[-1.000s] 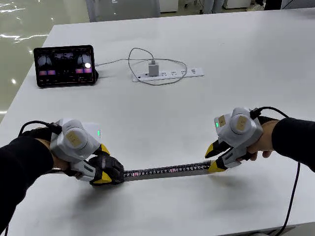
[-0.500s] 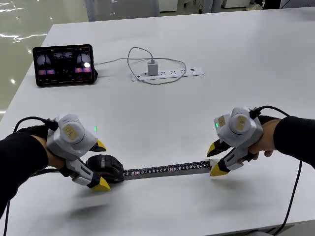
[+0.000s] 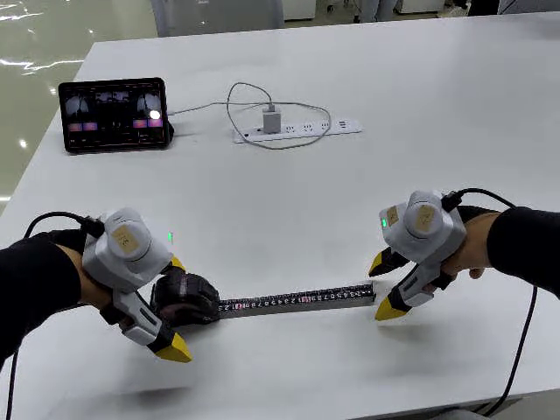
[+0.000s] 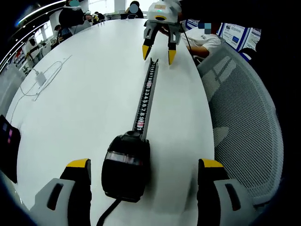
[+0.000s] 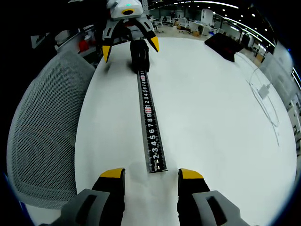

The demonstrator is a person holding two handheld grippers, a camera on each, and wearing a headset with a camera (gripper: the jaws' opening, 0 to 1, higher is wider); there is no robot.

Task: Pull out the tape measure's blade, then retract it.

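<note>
Both tongs have let go since a second ago. The left tongs (image 3: 175, 306), which were clamped on the tape measure's case (image 3: 188, 297), now stand wide open around it. The right tongs (image 3: 381, 287), which were pinching the end of the blade (image 3: 297, 302), are spread open and hold nothing.

From the head view, the tape measure lies on the white desk (image 3: 350, 192), with the case at 9 o'clock and the blade drawn out flat toward 3 o'clock. The left gripper view adds clear gaps between the case and each jaw. The right gripper view shows the blade's end just ahead of the jaw tips, touching neither. Both gripper views show a grey mesh chair (image 4: 244, 117) beside the desk's near edge.

The head view alone takes in a tablet (image 3: 114, 115) at 10 o'clock and a power strip (image 3: 302, 131) at 12 o'clock, both well apart from the tape. The near edge runs close at 6 o'clock, and bare desk opens toward 12 and 3.
</note>
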